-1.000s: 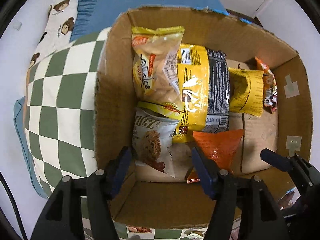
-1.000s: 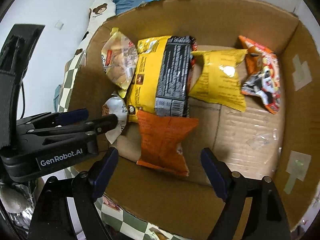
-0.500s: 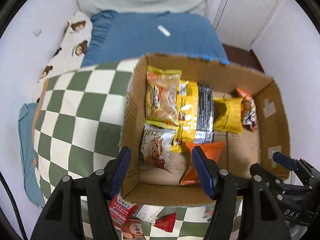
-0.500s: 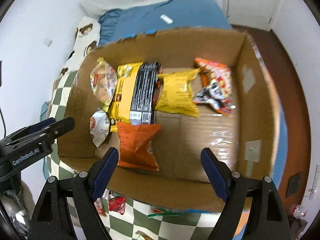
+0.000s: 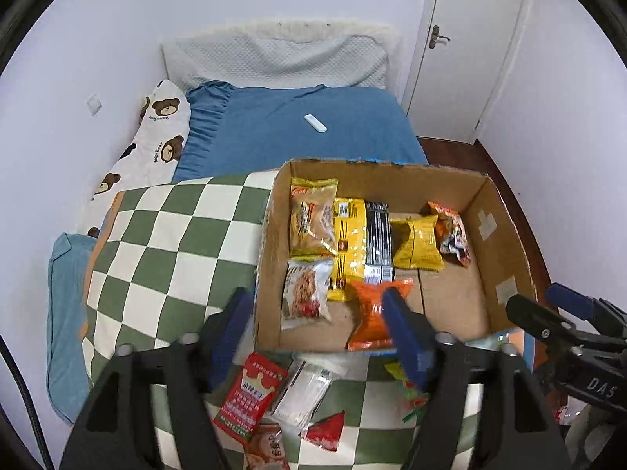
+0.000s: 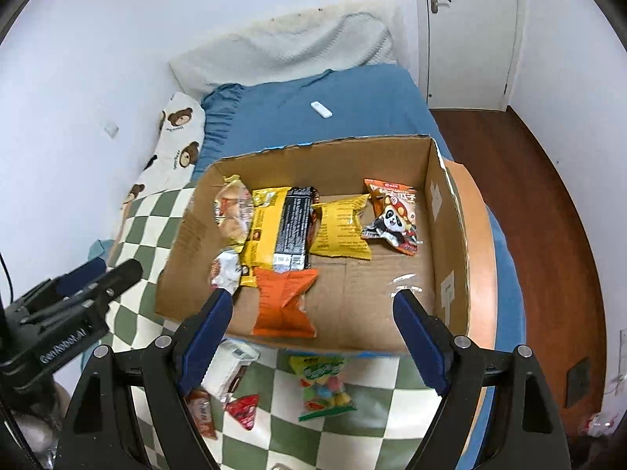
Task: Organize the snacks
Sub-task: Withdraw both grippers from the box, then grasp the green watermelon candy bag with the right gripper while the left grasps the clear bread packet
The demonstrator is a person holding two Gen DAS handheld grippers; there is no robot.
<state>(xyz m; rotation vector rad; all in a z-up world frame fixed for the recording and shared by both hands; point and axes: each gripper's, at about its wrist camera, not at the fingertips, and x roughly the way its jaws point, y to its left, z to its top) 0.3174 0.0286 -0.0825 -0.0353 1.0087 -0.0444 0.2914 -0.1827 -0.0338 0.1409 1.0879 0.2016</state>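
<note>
Your left gripper (image 5: 319, 329) hangs above the near-left corner of the cardboard box (image 6: 446, 211), its jaws having just spread wider with nothing gripped between them; its right finger covers part of the orange packet (image 5: 374, 313), so you cannot see that packet whole there. Your right gripper (image 6: 311, 331) holds its jaws wide apart and empty over the box's near edge. Inside the box you can count six snacks: the orange packet by the near wall, a white cookie packet (image 5: 305, 293) at the left wall, a clear bread bag (image 5: 311, 219) in the far-left corner, a large yellow-and-black bag (image 6: 280, 231), a small yellow packet (image 6: 341, 229) and a panda-printed packet (image 6: 394, 217) toward the far-right. On the checked blanket (image 5: 168, 243) in front of the near wall lie about five loose snacks, half hidden by your grippers and cut off at the bottom, perhaps more: a red packet (image 5: 250, 399), a white wrapper (image 5: 305, 391), a small red triangular one (image 6: 243, 409) and a bag of coloured candies (image 6: 323, 385) are clear.
</note>
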